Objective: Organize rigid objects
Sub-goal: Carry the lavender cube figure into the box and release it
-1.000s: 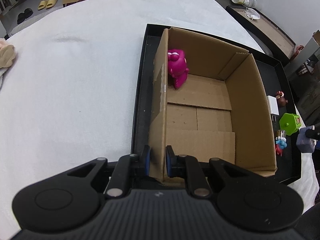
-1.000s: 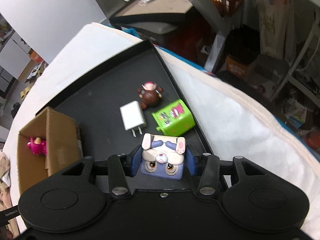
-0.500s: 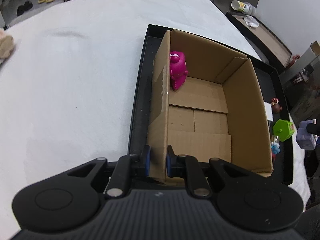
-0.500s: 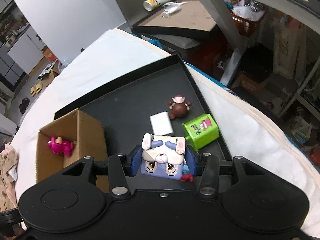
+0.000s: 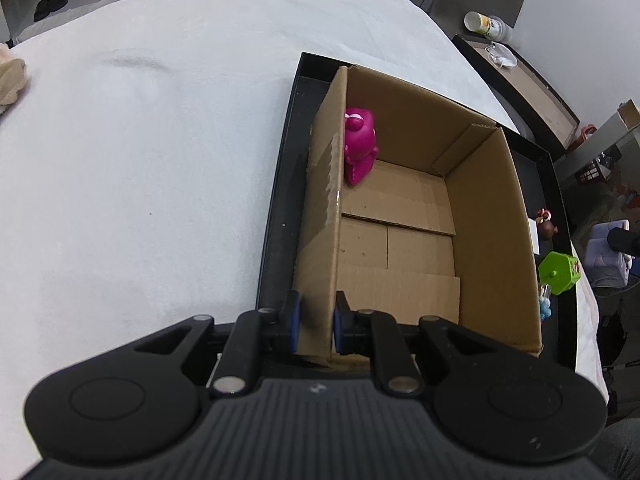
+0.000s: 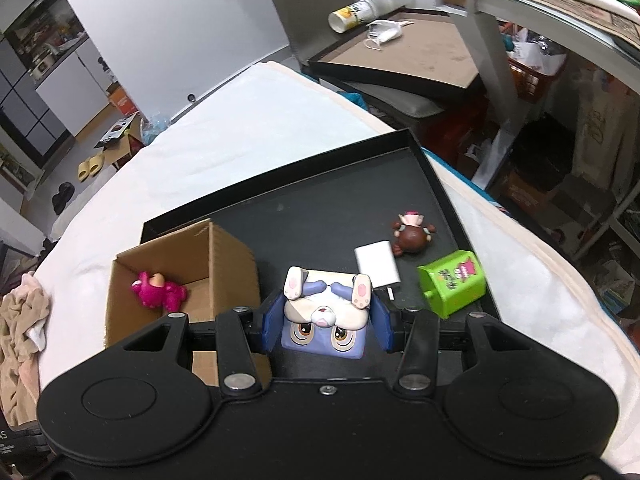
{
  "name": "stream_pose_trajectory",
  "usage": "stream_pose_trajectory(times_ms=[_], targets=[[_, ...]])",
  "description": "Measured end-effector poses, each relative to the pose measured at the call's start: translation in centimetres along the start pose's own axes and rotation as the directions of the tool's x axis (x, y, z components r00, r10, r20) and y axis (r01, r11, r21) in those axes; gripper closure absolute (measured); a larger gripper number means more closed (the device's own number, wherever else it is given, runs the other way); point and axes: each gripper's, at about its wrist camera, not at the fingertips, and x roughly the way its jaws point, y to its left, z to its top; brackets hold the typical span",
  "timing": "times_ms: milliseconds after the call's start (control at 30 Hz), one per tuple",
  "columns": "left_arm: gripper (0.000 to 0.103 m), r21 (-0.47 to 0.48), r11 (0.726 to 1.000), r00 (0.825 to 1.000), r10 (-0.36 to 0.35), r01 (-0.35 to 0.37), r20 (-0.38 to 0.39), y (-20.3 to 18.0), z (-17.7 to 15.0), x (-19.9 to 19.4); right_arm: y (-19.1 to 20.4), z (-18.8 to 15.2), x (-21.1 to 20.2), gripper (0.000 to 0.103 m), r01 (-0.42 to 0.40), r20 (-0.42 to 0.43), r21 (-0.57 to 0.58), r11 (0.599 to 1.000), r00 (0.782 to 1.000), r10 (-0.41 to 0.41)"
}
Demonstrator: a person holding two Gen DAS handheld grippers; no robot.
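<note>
So the right gripper point(image 6: 326, 326) has its blue pads clamped on the sides of a blue-and-cream bunny cube toy point(image 6: 325, 320), held up above the black tray point(image 6: 320, 216). What matters here: the open cardboard box point(image 6: 182, 276) sits to the left of and a bit beyond that gripper, so I'd guess the drop is a leftward swing. The left gripper point(image 5: 315, 325) is pinching the near end of the box's left wall, probably steadying it. The box's long axis runs away from that hand, with a pink bear figure point(image 5: 359, 146) at the far left corner. Near floor is free. Still on the tray to the right: white charger point(image 6: 378, 263), green box point(image 6: 452, 283), brown figure point(image 6: 412, 234).
</note>
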Motion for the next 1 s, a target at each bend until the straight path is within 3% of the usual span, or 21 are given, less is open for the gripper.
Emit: stream_pose_trajectory(times_ms=[1000], targets=[[0.086, -0.002, 0.999, 0.999, -0.048, 0.048, -0.013, 1.2, 0.5, -0.1, 11.1, 1.6, 2.5, 0.058, -0.078, -0.004, -0.154, 0.985, 0.997, 0.078]])
